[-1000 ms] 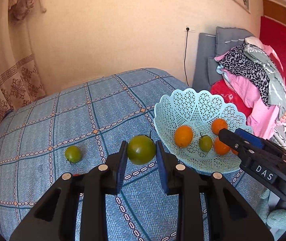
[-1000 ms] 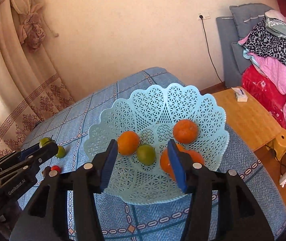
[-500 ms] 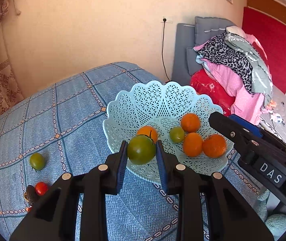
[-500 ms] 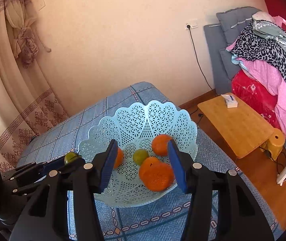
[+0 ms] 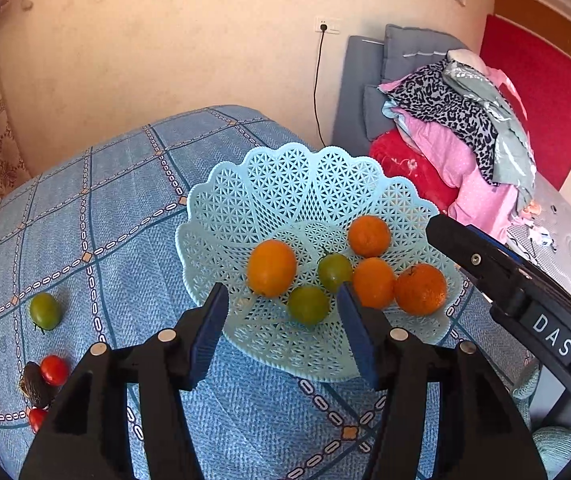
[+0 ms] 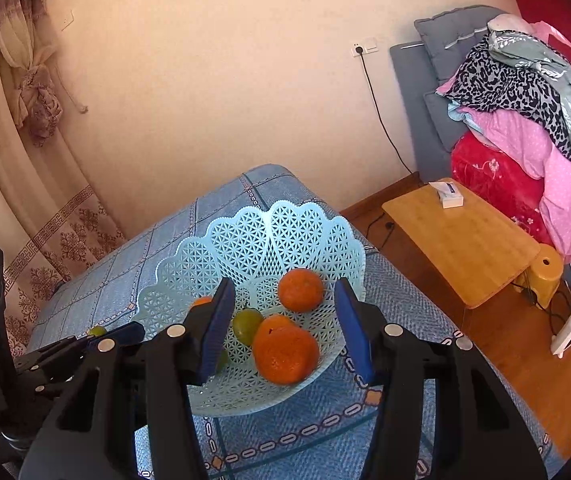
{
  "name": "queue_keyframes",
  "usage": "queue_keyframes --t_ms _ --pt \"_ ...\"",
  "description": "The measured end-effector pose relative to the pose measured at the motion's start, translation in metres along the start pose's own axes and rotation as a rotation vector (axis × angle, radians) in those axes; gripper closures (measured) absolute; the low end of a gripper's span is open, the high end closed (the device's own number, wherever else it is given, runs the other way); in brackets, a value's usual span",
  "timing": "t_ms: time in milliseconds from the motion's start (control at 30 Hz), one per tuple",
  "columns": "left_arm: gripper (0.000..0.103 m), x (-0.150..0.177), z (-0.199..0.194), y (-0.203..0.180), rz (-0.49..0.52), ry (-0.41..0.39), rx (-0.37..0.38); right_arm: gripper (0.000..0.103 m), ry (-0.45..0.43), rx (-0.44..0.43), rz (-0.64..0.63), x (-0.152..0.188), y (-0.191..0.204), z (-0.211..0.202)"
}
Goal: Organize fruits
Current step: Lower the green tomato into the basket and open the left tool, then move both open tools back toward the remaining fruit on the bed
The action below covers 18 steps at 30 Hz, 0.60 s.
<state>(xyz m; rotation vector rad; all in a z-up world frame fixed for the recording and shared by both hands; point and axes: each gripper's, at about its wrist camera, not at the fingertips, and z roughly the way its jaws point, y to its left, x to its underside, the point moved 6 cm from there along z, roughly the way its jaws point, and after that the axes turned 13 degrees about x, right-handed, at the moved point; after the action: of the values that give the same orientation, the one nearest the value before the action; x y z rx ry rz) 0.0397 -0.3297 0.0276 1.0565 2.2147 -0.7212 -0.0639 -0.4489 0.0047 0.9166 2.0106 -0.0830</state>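
Observation:
A pale blue lattice basket [image 5: 285,168] stands on the blue patterned tablecloth [image 5: 117,208]. It holds several oranges, one of them at its left [image 5: 271,268], and two green tomatoes. My left gripper [image 5: 281,300] hovers over the basket's near rim, its jaws opening. The released green tomato [image 5: 308,305] lies in the basket below them, touching neither pad. The other green tomato [image 5: 334,272] lies just behind it. My right gripper [image 6: 285,292] stands open and empty over the basket [image 6: 245,232], above a large orange [image 6: 285,354].
On the cloth to the left lie another green tomato [image 5: 45,311], two red cherry tomatoes [image 5: 54,370] and a dark object [image 5: 35,384]. To the right stand a low wooden table [image 6: 461,240] and a pile of clothes [image 6: 525,92]. The table's edge drops off just beyond the basket.
My left gripper carried the green tomato right and down over the basket, then its jaws parted and the tomato dropped in. The right gripper drew back slightly from the basket.

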Motion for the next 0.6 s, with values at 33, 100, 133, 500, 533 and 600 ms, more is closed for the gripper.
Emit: queue_keyframes --t_ms 33,100,133,500,533,600 --pt "0.046 0.000 -0.002 0.002 -0.005 -0.002 0.002 0.050 0.002 0.000 0.000 0.001 0.000 0.000" --pt "0.043 0.000 -0.006 0.003 -0.013 -0.007 0.012 0.050 0.006 -0.001 -0.002 0.002 0.002 0.001" --pt "0.041 -0.001 -0.008 0.003 -0.012 -0.013 0.007 0.050 0.007 -0.001 -0.004 0.003 0.003 0.001" --pt "0.019 -0.003 -0.032 0.015 -0.017 -0.065 -0.058 0.050 0.010 0.000 -0.008 0.006 0.011 -0.004" --pt "0.018 -0.003 -0.034 0.017 -0.021 -0.069 -0.063 0.050 0.013 -0.001 -0.009 0.007 0.013 -0.004" --pt "0.018 -0.003 -0.040 0.021 -0.029 -0.079 -0.071 0.045 0.014 -0.005 -0.012 0.008 0.015 -0.006"
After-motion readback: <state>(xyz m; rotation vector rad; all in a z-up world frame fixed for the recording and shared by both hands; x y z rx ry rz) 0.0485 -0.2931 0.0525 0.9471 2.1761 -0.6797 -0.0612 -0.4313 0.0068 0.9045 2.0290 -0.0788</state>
